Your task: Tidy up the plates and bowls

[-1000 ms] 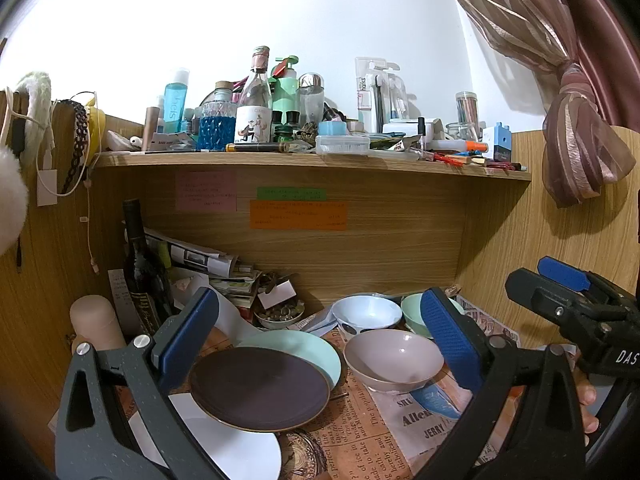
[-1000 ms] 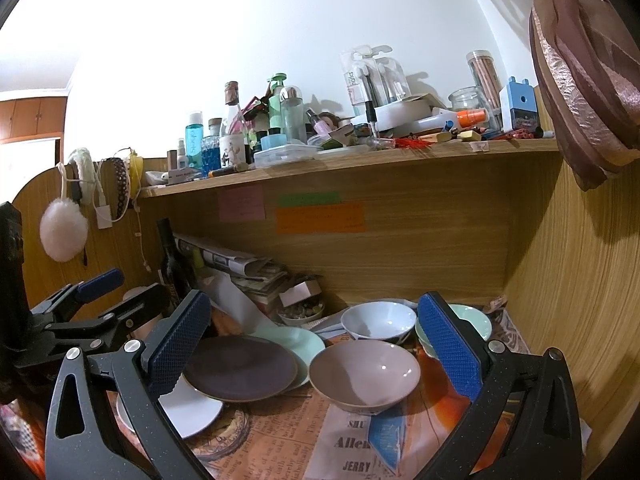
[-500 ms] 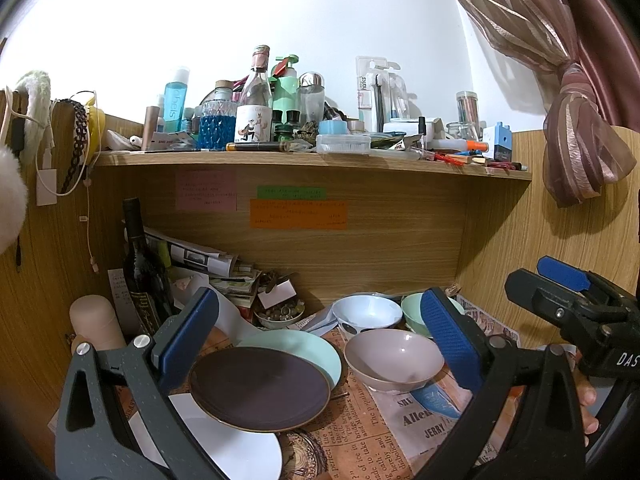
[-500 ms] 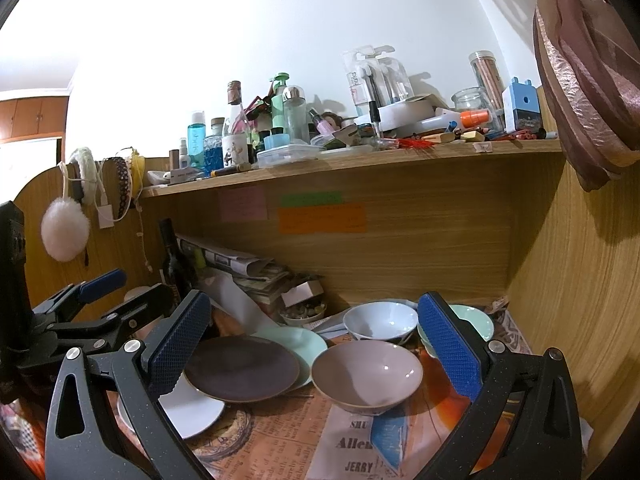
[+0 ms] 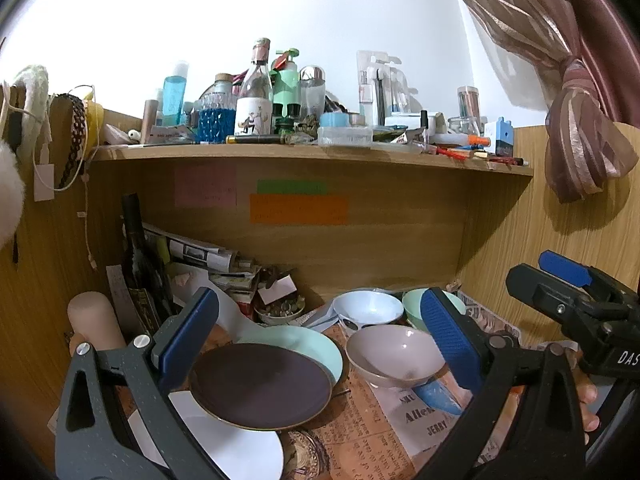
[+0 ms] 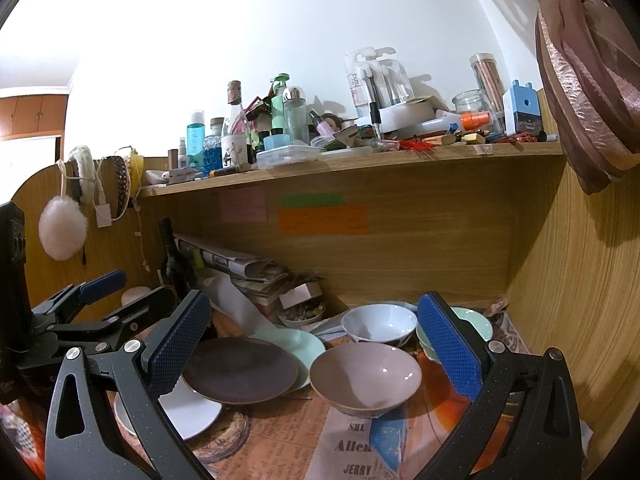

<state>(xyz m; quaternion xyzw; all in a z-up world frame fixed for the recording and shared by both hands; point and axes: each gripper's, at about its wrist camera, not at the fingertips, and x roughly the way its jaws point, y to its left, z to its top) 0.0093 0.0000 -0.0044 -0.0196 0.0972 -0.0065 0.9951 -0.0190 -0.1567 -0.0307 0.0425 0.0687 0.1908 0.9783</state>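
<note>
Right wrist view: my right hand-held gripper is wide open above the pink bowl on the table; left hand-held gripper also open, empty. A careless grip may knock the white bowl just behind.

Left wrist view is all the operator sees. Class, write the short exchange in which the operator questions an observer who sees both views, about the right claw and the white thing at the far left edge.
Operator: I see the right claw only from the side. Is it open?
Observer: Yes. The right claw is wide open and holds nothing; the pink bowl shows between its fingers.
Operator: What is the white thing at my far left edge?
Observer: A round white fluffy pompom, seen whole in the right wrist view.
</note>
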